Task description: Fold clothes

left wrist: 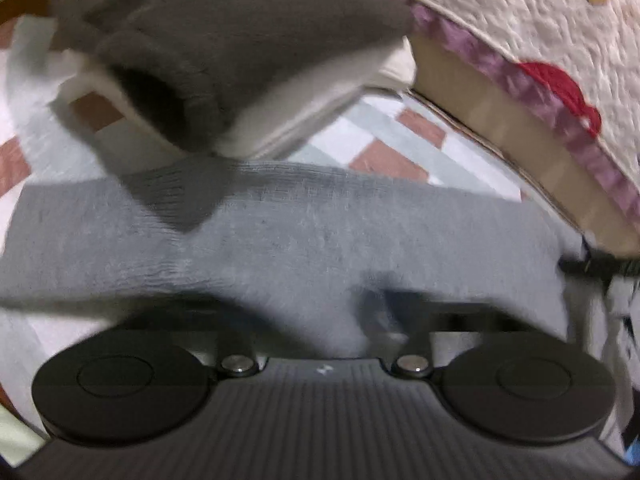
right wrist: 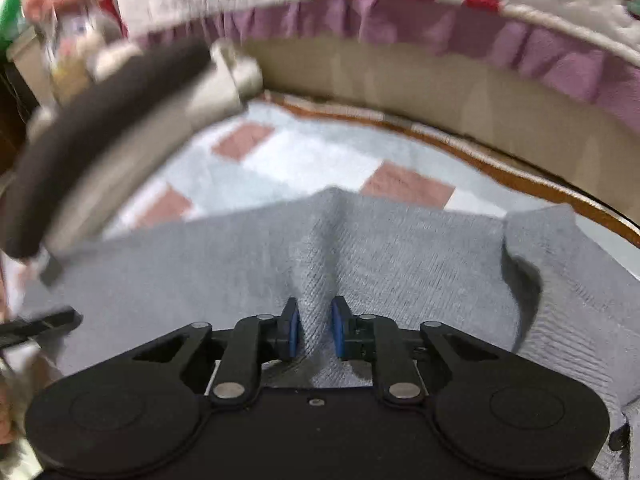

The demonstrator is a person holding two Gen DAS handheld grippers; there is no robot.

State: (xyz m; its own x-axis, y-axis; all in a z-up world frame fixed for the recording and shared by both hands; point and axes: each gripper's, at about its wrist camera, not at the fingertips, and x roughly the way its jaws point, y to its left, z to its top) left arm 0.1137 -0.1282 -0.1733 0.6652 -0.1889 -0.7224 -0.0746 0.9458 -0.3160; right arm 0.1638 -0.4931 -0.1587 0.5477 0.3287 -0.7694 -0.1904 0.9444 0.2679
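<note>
grey garment (right wrist: 400, 256) | right tool (right wrist: 314, 328) pinching its ridge | left tool (left wrist: 320, 320) closed, buried in it

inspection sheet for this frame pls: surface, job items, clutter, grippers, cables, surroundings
Surface: checked mat, pink, white and pale squares.
Job's things: grey garment spread on the mat, pulled into a ridge at the right hand-held gripper; folded stack, brown piece on white ones, lies behind it.
Clutter: blurred items at far left of the right wrist view, cannot identify.
Grippers: right hand-held gripper pinches the grey ridge between blue pads; left hand-held gripper has its fingertips hidden by grey cloth, shut.
Cables: nothing seen.
Surroundings: quilt with red pattern and purple frill over a beige edge.
</note>
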